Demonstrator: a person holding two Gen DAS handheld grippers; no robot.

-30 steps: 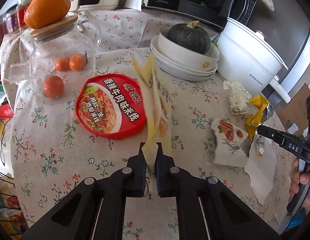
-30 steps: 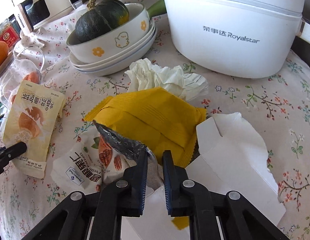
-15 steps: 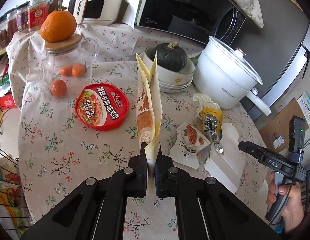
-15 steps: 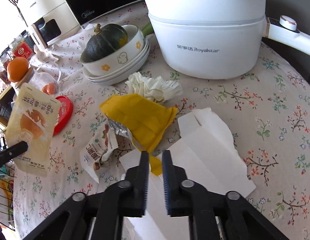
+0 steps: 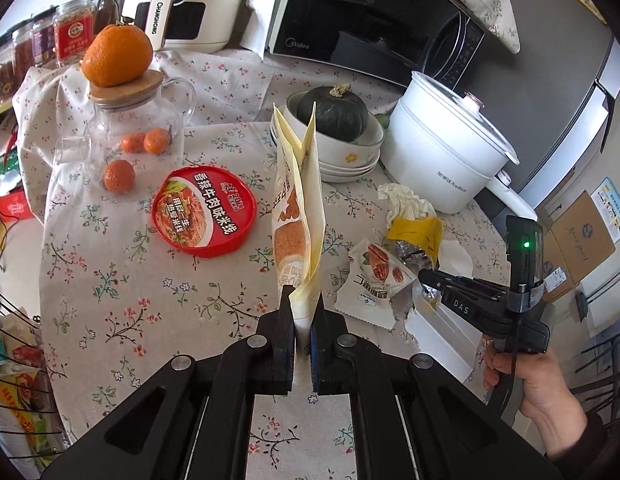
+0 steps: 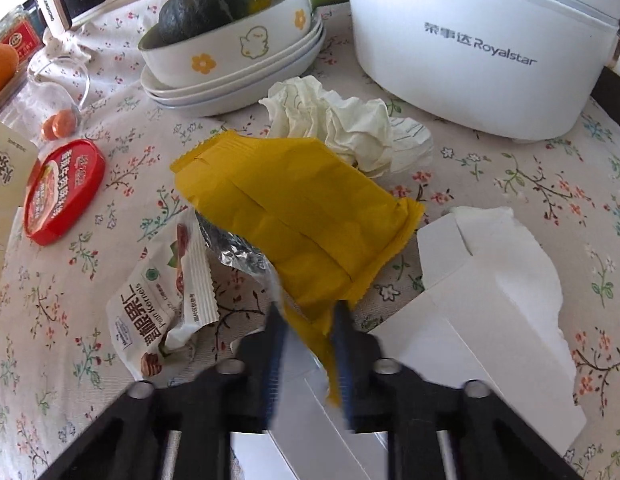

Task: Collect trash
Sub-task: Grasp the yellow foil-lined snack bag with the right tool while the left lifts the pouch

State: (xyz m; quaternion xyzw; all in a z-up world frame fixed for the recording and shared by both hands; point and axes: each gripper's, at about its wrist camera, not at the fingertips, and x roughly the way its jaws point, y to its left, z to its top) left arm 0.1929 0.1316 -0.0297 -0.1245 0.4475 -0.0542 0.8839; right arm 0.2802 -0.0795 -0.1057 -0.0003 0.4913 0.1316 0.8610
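My left gripper [image 5: 302,308] is shut on a cream snack bag [image 5: 297,216] and holds it upright above the table. My right gripper [image 6: 307,316] has its jaws parted around the lower end of a yellow wrapper [image 6: 301,216], which lies partly on a white torn box [image 6: 490,300]; it also shows in the left wrist view [image 5: 426,278]. A white nut packet [image 6: 157,308] lies left of the yellow wrapper. A crumpled white tissue [image 6: 342,120] sits behind it. A red noodle lid [image 5: 203,212] lies on the cloth.
A white Royalstar pot [image 6: 478,40] stands at the back right. A bowl with a dark squash [image 6: 213,4] sits on stacked plates [image 6: 229,88]. A glass jar [image 5: 137,136] with an orange [image 5: 117,54] on top stands left. A wire basket [image 5: 13,380] is at the table's left edge.
My right gripper has dropped back down toward the trash and its jaws have opened wider around the yellow wrapper. My left gripper has kept the cream bag lifted.
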